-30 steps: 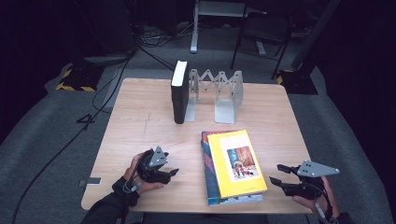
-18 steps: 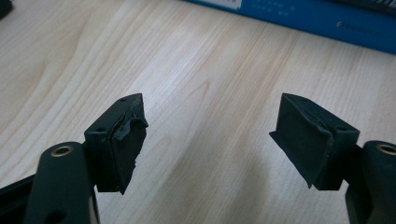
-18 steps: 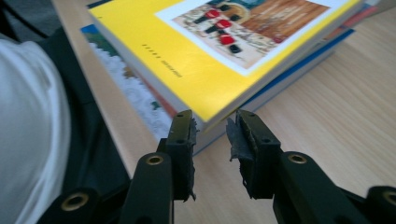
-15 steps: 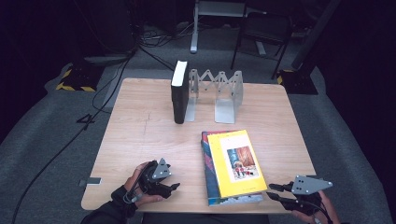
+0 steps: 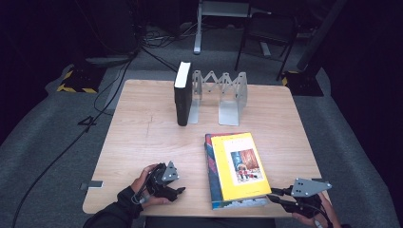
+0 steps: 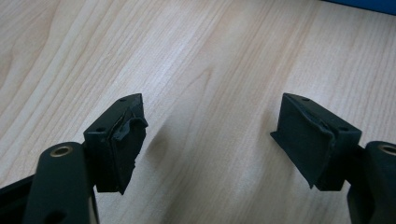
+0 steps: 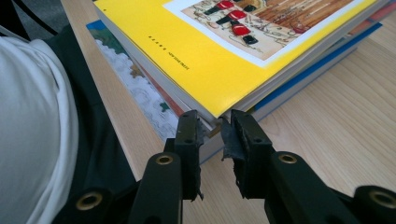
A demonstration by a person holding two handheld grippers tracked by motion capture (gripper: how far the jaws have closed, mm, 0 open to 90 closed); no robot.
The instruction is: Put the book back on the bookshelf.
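Right gripper (image 7: 214, 128) just closing onto yellow book's (image 5: 237, 164) near corner, presumably to lift it; left gripper (image 6: 208, 135) open, empty, over counter (image 5: 142, 128).

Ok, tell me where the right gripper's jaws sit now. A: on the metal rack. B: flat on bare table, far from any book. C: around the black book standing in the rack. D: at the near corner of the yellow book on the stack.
D: in the right gripper view the right gripper has its jaws, which have just been closing, at the near corner of the yellow book on the stack.
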